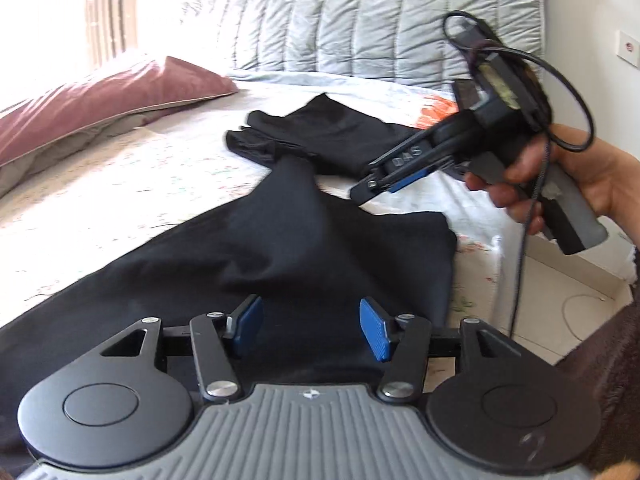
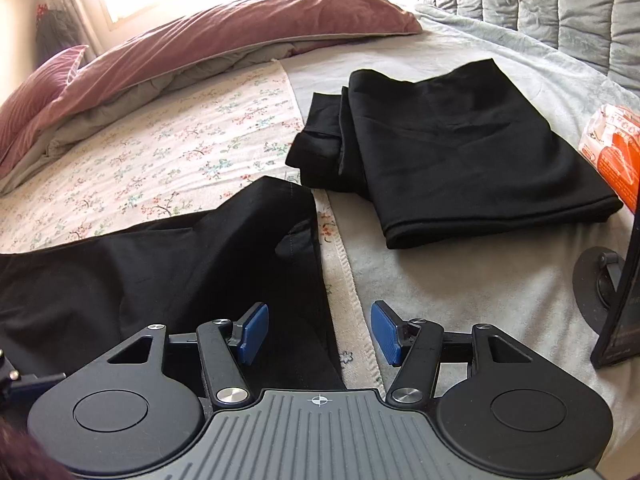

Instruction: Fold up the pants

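Lying spread across the bed (image 2: pixel 460 288), the black pants (image 1: pixel 280 248) are stretching over the flowered sheet (image 2: pixel 160 148), and every place below is given relative to them. The left tongs (image 1: pixel 311 326) are hovering over the near part of the pants with their blue pads (image 1: pixel 374 330) spread apart and holding nothing. The right tongs (image 2: pixel 318 332) are standing at the right edge of the pants, also spread and empty; one pad is above the black cloth and the other is above the grey blanket. In the left wrist view the right tongs are being held in the person's hand (image 1: pixel 568 184) above the far right side of the pants. Beyond the pants a folded black garment (image 2: pixel 460 152) is lying, apart from them. Far left of the pants a mauve pillow (image 2: pixel 224 32) is resting. An orange packet (image 2: pixel 612 152) is sitting to the far right.
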### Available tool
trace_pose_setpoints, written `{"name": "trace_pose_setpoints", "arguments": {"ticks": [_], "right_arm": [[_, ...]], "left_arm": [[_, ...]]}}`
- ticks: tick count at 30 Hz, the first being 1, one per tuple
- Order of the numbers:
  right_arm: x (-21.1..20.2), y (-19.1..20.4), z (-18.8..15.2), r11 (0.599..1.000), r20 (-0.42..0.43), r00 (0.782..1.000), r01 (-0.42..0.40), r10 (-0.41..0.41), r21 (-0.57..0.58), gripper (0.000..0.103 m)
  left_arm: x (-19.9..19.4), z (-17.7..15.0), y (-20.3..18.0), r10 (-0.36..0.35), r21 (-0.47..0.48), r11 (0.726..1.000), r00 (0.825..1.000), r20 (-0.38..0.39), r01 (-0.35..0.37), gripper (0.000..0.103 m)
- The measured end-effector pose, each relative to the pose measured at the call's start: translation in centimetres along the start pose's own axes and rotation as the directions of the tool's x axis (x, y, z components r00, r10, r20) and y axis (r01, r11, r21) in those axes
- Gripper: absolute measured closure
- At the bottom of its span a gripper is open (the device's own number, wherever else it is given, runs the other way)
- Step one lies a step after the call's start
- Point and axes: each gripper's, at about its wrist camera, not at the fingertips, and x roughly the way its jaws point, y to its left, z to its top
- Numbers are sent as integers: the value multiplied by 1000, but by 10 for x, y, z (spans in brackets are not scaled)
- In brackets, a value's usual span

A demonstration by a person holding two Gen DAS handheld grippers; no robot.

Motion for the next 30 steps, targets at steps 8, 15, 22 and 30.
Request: {"name": "trace_pose_setpoints", "arguments": {"ticks": [8, 15, 22, 30], "right_arm": [[33, 30, 10, 997, -23, 1000, 3, -5, -79, 51], [50, 50, 8, 985, -72, 995, 63, -75, -158, 76], [39, 47, 7, 967, -103, 976, 172, -193, -187, 102], [8, 13, 4, 971, -111, 966, 222, -232, -91, 87]], "left_arm": [[-7, -7, 104, 326, -113, 934, 938, -115, -338, 30], [-34, -36, 168, 410, -257, 851, 885, -221, -458, 26], [-58, -75, 178, 419, -252, 840, 870, -261, -480, 22], [-74, -75, 190, 426, -241, 839, 864, -268, -488, 19]]}}
